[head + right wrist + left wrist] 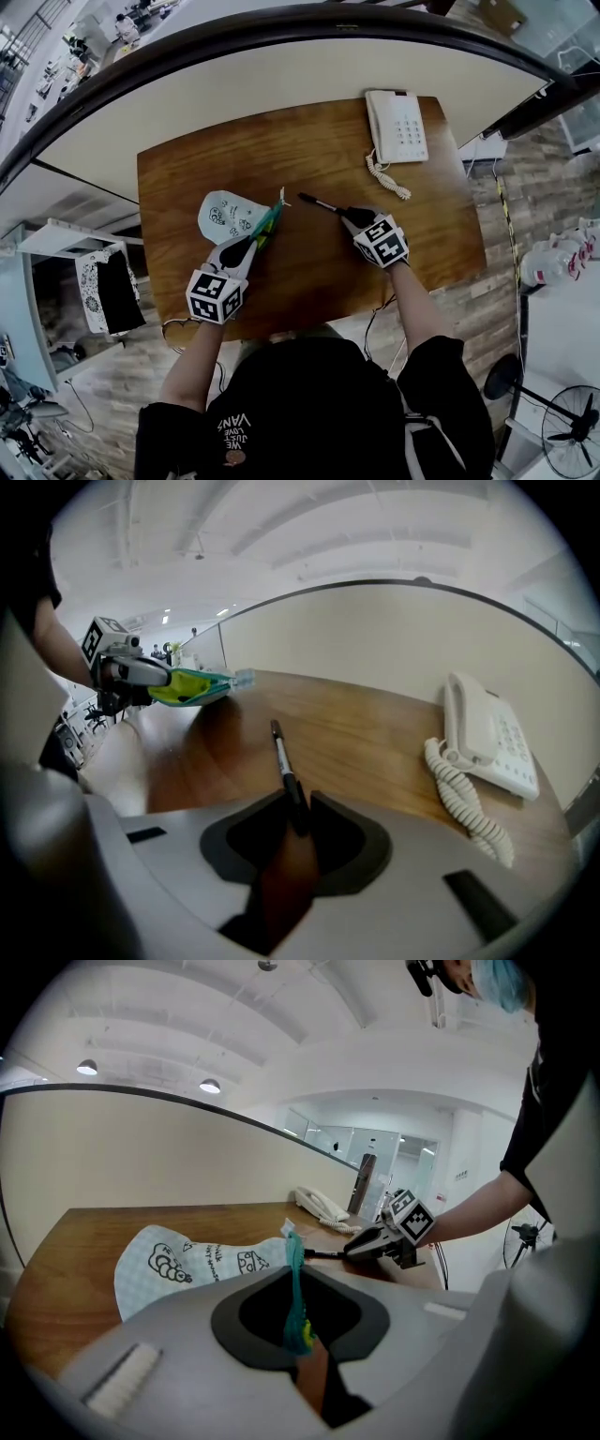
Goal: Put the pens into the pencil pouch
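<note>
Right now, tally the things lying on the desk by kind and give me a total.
pencil pouch: 1
pen: 1
telephone: 1
Total: 3

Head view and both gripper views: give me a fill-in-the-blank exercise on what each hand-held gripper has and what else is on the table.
1. The left hand-held gripper is shut on the green edge of the ____.
2. The right hand-held gripper has a black ____ between its jaws.
3. A white ____ with a coiled cord sits on the wooden table, beyond the right hand-held gripper.

Missing words: pencil pouch; pen; telephone.
</note>
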